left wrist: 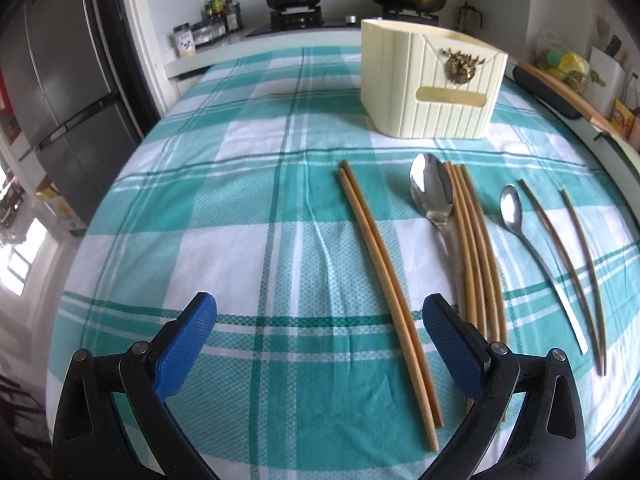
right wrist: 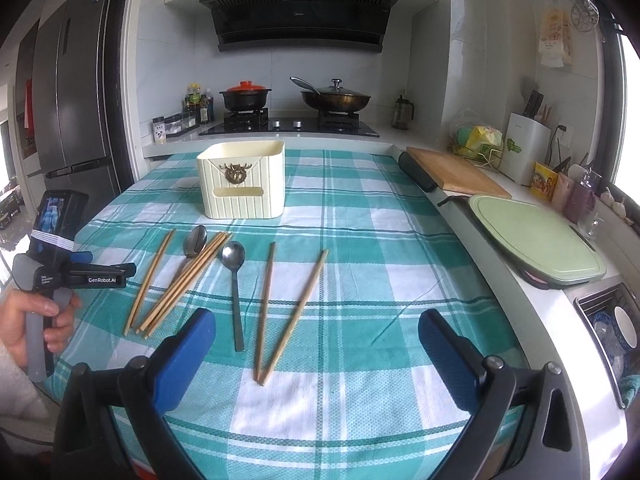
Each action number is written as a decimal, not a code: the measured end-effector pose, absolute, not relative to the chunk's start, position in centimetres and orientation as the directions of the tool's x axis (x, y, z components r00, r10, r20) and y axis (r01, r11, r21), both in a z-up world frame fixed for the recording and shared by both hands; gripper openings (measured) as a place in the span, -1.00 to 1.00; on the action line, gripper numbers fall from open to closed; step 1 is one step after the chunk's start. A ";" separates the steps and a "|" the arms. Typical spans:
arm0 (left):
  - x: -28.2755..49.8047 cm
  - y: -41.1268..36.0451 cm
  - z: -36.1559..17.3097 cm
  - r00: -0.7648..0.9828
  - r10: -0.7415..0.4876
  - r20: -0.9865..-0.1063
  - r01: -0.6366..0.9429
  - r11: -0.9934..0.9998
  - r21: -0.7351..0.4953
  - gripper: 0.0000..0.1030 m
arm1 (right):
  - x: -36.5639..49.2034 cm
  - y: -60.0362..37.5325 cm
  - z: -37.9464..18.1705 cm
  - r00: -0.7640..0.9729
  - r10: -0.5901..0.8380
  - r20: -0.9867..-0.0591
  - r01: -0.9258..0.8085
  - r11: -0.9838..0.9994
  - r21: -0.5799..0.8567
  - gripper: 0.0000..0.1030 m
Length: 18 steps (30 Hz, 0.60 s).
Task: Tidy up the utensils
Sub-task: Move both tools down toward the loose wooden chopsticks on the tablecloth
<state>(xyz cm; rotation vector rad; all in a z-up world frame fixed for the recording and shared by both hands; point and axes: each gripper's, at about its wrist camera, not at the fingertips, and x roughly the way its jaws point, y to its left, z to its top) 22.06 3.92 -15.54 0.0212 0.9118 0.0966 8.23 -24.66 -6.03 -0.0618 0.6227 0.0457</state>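
A cream utensil box stands at the far side of the checked tablecloth. In front of it lie a pair of wooden chopsticks, a large spoon beside a bundle of chopsticks, a smaller spoon, and two darker chopsticks spread in a V. My left gripper is open and empty above the near end of the wooden pair. My right gripper is open and empty over the V-shaped pair.
The teal and white tablecloth covers the table. A wooden board and a green cutting board lie on the counter to the right. A stove with pots is behind. A fridge stands at left.
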 end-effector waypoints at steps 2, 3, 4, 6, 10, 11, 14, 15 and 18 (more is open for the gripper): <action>22.7 3.9 -16.3 0.601 0.104 -0.792 -0.085 0.994 0.067 0.99 | 8.6 -24.7 -6.3 0.807 0.024 -0.590 -0.058 0.998 -0.038 1.00; 22.9 3.9 -16.5 0.595 0.109 -0.796 -0.088 0.994 0.070 0.99 | 8.8 -24.7 -6.4 0.803 0.024 -0.595 -0.057 0.998 -0.037 1.00; 23.1 3.9 -16.7 0.591 0.110 -0.799 -0.089 0.993 0.072 0.99 | 9.0 -24.7 -6.6 0.800 0.025 -0.599 -0.057 0.998 -0.035 1.00; 23.5 3.9 -17.2 0.580 0.119 -0.806 -0.088 0.993 0.082 0.99 | 9.4 -24.7 -7.0 0.794 0.027 -0.607 -0.059 0.998 -0.032 1.00; 23.9 4.1 -17.7 0.572 0.129 -0.810 -0.098 0.991 0.088 0.99 | 10.1 -24.6 -7.4 0.784 0.030 -0.620 -0.068 0.997 -0.038 1.00; 24.0 4.3 -17.8 0.570 0.128 -0.812 -0.103 0.991 0.085 0.99 | 10.3 -24.5 -7.5 0.783 0.030 -0.621 -0.070 0.997 -0.040 1.00; 24.1 4.6 -18.0 0.561 0.136 -0.817 -0.112 0.990 0.088 0.99 | 11.4 -24.6 -7.9 0.777 0.038 -0.628 -0.076 0.997 -0.034 1.00; 24.2 4.7 -18.2 0.556 0.133 -0.820 -0.112 0.990 0.084 0.99 | 11.8 -24.7 -8.2 0.773 0.043 -0.633 -0.079 0.996 -0.029 1.00; 24.2 5.0 -18.5 0.554 0.122 -0.824 -0.117 0.991 0.069 0.99 | 13.5 -24.9 -9.5 0.758 0.044 -0.651 -0.081 0.996 -0.027 1.00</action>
